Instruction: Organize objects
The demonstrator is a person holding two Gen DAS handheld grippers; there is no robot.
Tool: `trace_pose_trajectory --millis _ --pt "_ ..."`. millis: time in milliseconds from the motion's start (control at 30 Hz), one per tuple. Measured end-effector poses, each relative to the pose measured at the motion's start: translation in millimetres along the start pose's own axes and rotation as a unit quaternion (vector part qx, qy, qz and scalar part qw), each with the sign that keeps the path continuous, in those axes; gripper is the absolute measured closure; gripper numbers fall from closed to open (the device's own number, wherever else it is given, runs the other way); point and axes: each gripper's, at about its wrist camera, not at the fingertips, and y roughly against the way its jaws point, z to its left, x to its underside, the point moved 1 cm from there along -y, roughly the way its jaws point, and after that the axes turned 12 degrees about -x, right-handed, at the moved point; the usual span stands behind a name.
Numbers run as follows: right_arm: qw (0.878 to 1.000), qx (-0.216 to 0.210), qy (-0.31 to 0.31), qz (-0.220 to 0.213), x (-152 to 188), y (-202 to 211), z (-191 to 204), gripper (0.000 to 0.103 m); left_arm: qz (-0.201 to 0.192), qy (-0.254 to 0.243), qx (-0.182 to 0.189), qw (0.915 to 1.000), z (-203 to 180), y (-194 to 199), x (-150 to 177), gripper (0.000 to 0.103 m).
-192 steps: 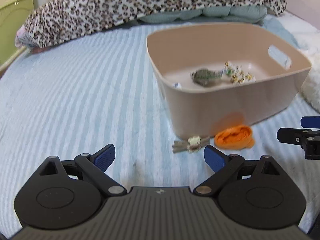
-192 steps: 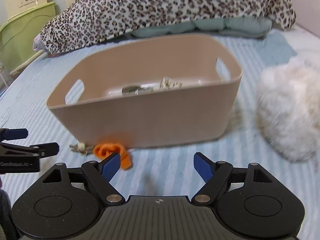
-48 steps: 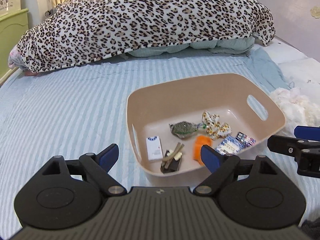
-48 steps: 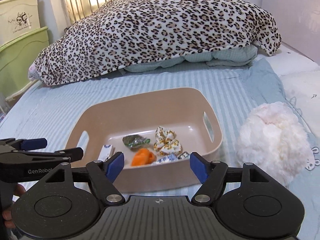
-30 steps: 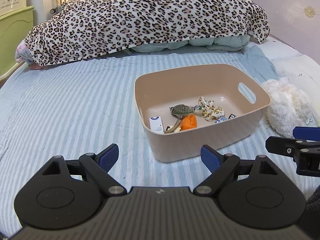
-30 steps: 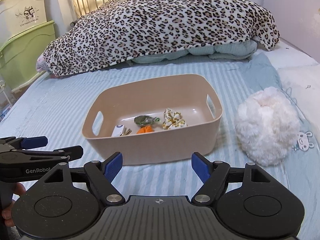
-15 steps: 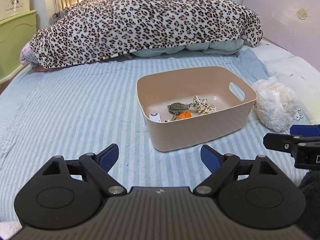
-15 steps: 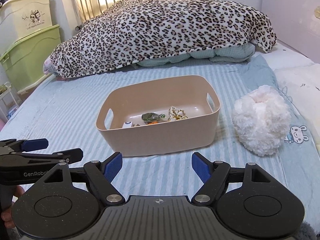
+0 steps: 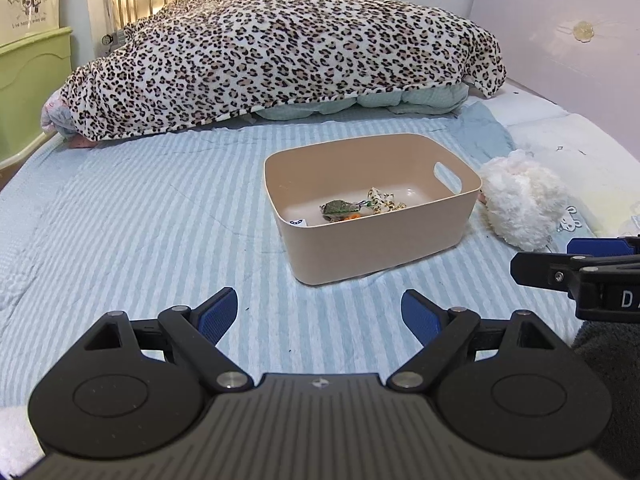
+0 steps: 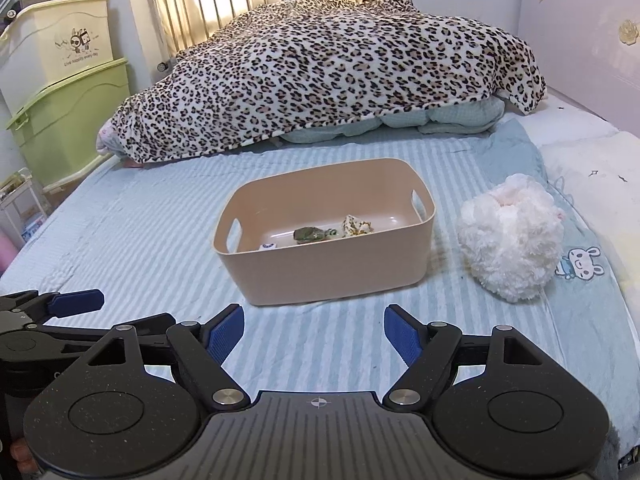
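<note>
A beige plastic bin (image 9: 384, 248) (image 10: 332, 276) stands on the striped bed. Inside lie a green item (image 9: 336, 208) (image 10: 307, 235), a patterned scrunchie (image 9: 384, 202) (image 10: 356, 226), a bit of orange cloth (image 9: 352, 217) and a small white card (image 9: 298, 222) (image 10: 267, 246). My left gripper (image 9: 320, 312) is open and empty, well in front of the bin. My right gripper (image 10: 314, 330) is open and empty, also short of the bin. Each gripper shows at the edge of the other's view.
A fluffy white plush (image 9: 520, 204) (image 10: 510, 236) lies right of the bin. A leopard-print blanket (image 9: 280, 60) covers the bed's far side. Green and cream storage boxes (image 10: 68, 92) stand left of the bed. A pink headboard (image 9: 560, 52) is at the right.
Both grippers have pulled back from the bin, which now looks smaller and farther. Earlier the orange cloth and a small bundle lay on the bed in front of the bin; now they are inside.
</note>
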Motion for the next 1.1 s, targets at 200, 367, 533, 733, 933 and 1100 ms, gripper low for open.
trace_pose_trajectory --millis 200,367,533,733,933,1100 --pt "1.0 -0.002 -0.01 0.008 14.5 12.9 1.0 0.024 -0.005 -0.003 -0.003 1.0 6.7 10.8 4.3 0.014" --pt "1.0 -0.003 -0.01 0.016 24.5 20.3 3.5 0.024 0.0 0.0 0.0 1.0 11.3 18.1 11.4 0.014" --pt "1.0 -0.007 -0.008 0.019 30.8 25.7 6.1 0.024 0.006 -0.006 0.003 1.0 12.8 23.2 20.3 0.014" --pt "1.0 -0.011 0.001 0.02 33.1 30.3 13.4 0.024 0.01 -0.007 0.008 0.9999 16.0 30.9 27.2 0.014" --pt "1.0 -0.013 0.014 0.019 32.3 34.1 22.1 0.024 0.016 -0.007 0.013 0.9998 14.7 34.0 31.0 0.014" --pt "1.0 -0.016 0.018 0.015 31.1 37.4 24.9 0.024 0.016 -0.014 0.016 0.9996 10.5 36.1 31.7 0.013"
